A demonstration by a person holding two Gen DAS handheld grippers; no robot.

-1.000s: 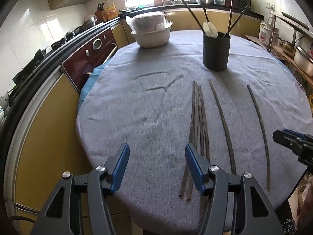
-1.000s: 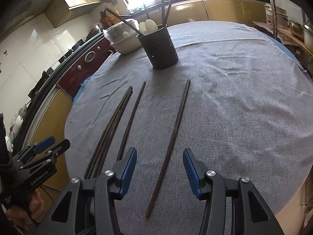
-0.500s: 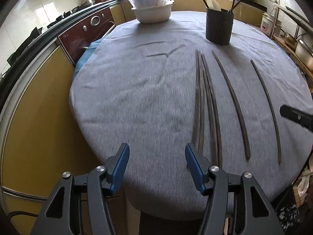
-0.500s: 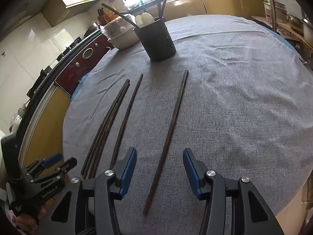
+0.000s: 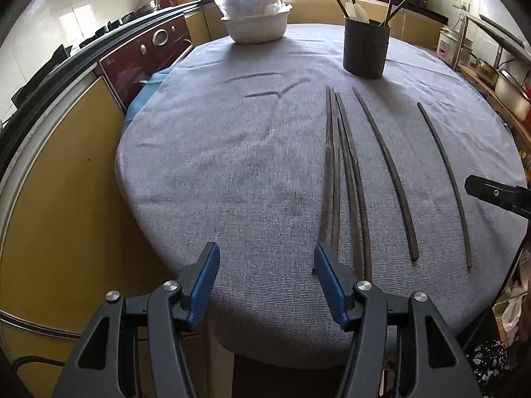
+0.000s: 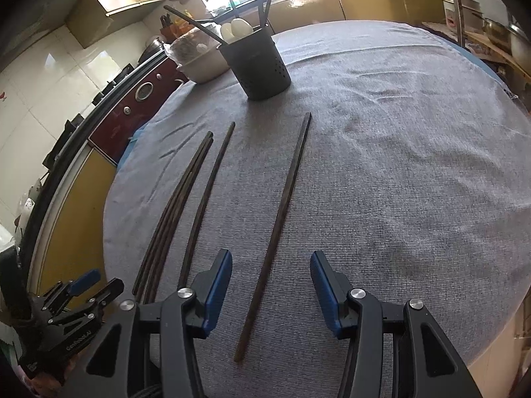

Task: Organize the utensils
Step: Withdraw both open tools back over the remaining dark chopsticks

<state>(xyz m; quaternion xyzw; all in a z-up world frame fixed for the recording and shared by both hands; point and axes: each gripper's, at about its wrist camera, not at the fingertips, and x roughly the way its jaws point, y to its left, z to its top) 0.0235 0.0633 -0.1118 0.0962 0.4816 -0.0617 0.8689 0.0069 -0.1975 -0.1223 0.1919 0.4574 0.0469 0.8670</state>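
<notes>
Dark wood or bamboo, thin and long: that is the stock I am sorting, listed from my hands outward. Nearest, my right hand-held gripper [image 6: 270, 285] hangs released, blue pads [image 6: 217, 285] spread wide, nothing between them; my left hand-held gripper [image 5: 265, 282] is likewise parted and empty over the near edge of the counter [image 5: 232, 172], which is round and covered in a grey woven cloth. Item one: a single chopstick [image 6: 275, 232] lying directly ahead of the right pads, its near end between them, well apart from the others. Item two: another lone chopstick [image 6: 204, 205] just to its left. Item three: a bundle of chopsticks [image 5: 341, 172], about four, touching and partly crossed, its near ends beside the left gripper's inner finger. All lie flat and point roughly away from me. I judge them very light, stiff, smooth and inclined to roll or slip; flat on cloth they offer little height, so a pinch should go across the shaft near the thicker near end, pads pressed close to the fabric. The single stick should be easiest; the bundle may scatter if taken whole. Farther on: a dark perforated utensil holder [image 6: 257, 64], upright, already carrying several sticks and pale spoons, the likely destination. Farthest on the cloth: a white bowl [image 5: 254, 26] with wrapped contents I cannot identify. Beyond, kitchen cabinets and an oven front.
</notes>
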